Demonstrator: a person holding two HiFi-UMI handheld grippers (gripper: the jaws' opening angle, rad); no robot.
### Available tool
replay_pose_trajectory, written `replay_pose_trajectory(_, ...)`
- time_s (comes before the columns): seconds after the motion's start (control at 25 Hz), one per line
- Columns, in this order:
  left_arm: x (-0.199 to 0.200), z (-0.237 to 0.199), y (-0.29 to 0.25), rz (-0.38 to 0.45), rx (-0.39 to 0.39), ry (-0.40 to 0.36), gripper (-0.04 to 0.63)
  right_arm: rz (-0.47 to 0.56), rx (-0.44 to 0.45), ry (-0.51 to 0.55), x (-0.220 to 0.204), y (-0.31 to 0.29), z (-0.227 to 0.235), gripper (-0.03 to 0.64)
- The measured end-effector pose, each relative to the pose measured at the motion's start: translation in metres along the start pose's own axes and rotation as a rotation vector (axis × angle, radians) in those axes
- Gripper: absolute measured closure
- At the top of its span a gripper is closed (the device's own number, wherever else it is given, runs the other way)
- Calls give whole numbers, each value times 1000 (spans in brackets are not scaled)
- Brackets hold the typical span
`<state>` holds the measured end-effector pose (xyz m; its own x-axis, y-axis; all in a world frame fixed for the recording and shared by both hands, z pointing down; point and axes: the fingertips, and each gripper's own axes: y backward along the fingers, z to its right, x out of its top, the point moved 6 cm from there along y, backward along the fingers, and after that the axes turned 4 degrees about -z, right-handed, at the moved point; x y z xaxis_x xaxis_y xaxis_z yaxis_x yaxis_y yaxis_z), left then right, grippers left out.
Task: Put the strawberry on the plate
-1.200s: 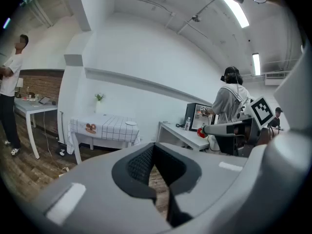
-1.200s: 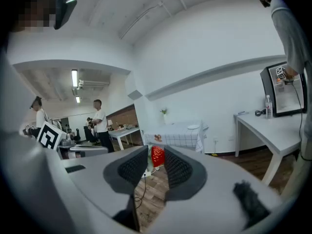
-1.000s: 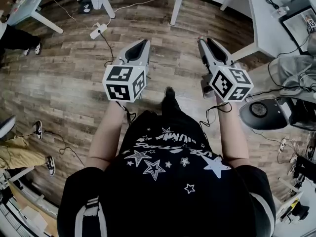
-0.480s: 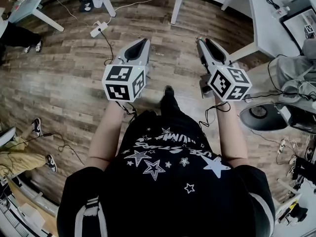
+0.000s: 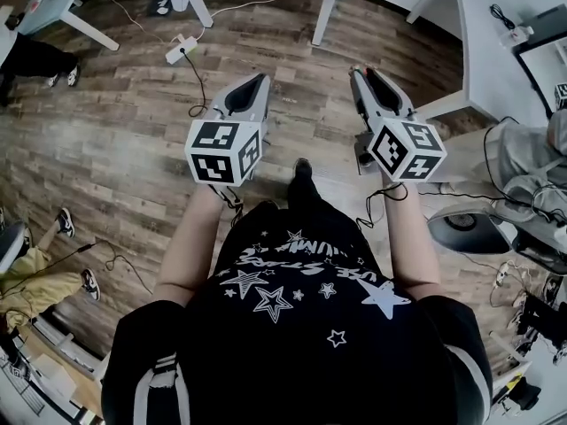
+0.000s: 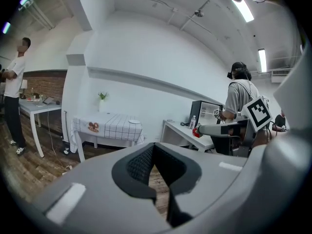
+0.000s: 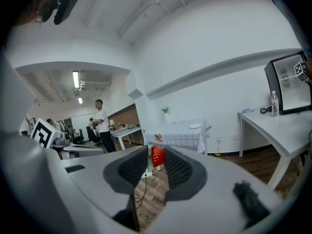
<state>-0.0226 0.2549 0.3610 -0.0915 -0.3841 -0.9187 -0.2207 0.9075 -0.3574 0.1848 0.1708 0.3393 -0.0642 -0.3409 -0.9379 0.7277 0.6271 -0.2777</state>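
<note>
A red strawberry (image 7: 157, 156) sits between the dark pads of my right gripper (image 7: 156, 152), which is shut on it and held out at waist height over the wooden floor. In the head view the right gripper (image 5: 361, 72) points forward beside the left gripper (image 5: 260, 80). The left gripper (image 6: 153, 147) has its jaws together with nothing in them. A small white plate (image 7: 195, 126) lies on a table with a checkered cloth (image 7: 180, 133) against the far wall. The left gripper view shows the same plate (image 6: 134, 122) on that table (image 6: 109, 126).
White table legs (image 5: 323, 11) stand ahead, and a power strip (image 5: 180, 51) with a cable lies on the floor. A white desk (image 5: 496, 51) and an office chair base (image 5: 465, 228) are to my right. Other people stand at the left (image 6: 14, 82) and right (image 6: 241, 94).
Both grippers stay held out in front much as before. The head view has shifted slightly, and the bystander's feet at the lower left have moved.
</note>
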Motion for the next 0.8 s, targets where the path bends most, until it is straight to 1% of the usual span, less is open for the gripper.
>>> replay_pose_trajectory(0.2, 20, -6, -37, 16, 11, -5, 588, 6, 12, -11, 12, -31, 34, 503)
replay_pose_trajectory(0.48, 51, -16, -89, 47, 63, -20, 588, 18, 17, -21, 33, -71, 93, 503)
replay_pose_trajectory(0.68, 69, -23, -107, 65, 90, -8, 588, -17, 10, -42, 36, -91, 122, 503)
replay_pose_trajectory(0.8, 76, -27, -117, 68, 89, -9, 588, -27, 5, -56, 36, -101, 132, 503)
